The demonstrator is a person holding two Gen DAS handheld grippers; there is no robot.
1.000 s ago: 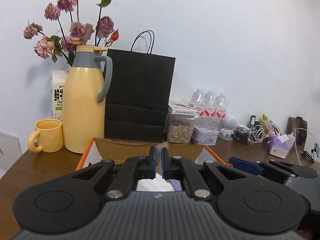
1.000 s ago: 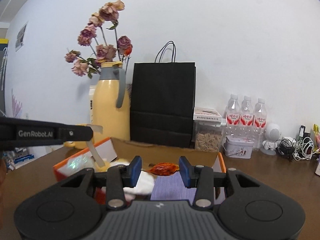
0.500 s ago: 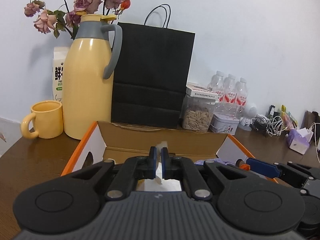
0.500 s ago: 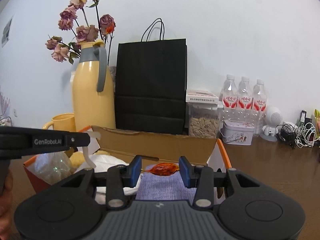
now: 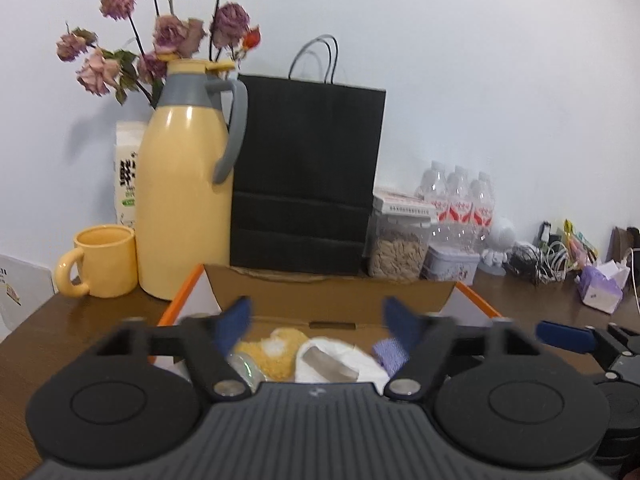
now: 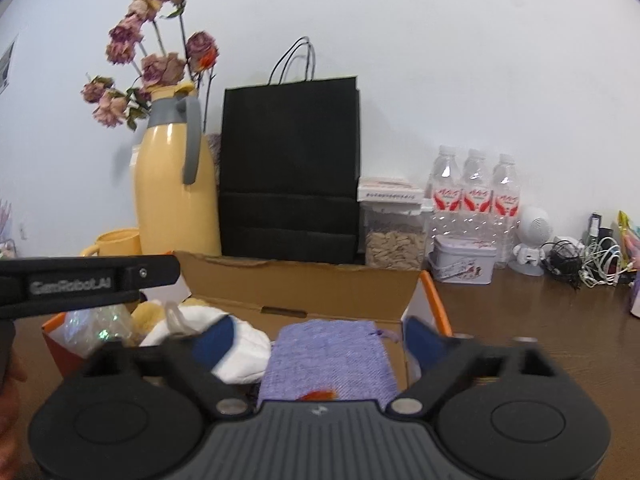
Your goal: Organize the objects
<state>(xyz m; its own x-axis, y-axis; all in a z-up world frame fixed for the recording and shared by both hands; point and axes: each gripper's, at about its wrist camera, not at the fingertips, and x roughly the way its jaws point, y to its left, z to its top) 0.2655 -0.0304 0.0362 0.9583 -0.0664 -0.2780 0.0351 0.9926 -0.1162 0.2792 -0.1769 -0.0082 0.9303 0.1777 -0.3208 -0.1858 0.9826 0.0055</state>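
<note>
Left gripper [image 5: 318, 320]: jaws opening, spread wide, nothing pinched; poised over the open box [image 5: 332, 296], evidently so that a release falls inside and not on the table [image 5: 80, 328]. Below the gap, inside the box: white cloth [image 5: 340, 360], a yellow plush piece [image 5: 276, 350] and a clear wrapper [image 5: 240, 364], lying loosely against one another.

Right gripper [image 6: 318, 336]: jaws likewise opening, wide apart, pads clear of everything. Directly beneath, purple pouch [image 6: 328, 356] flat on the box floor at the right end, next to the cloth. Small orange item [image 6: 320, 394] on the pouch at the near edge, mostly hidden by the gripper body; possibly a wrapped sweet, not certain.

Box flaps up all round, orange outer faces showing at both ends; contents kept low within the walls, consistent with gathering loose goods into one container.

Behind the box, well apart from the work: flask [image 5: 184, 184] with dried flowers behind, mug [image 5: 100, 260] beside it, black bag [image 5: 304, 176] against the wall, jar [image 6: 394, 236], tin [image 6: 464, 258], bottles [image 6: 474, 192], cables [image 6: 584, 256]. Not yet touched; arranged along the wall, apparently to keep the front clear for the box.
</note>
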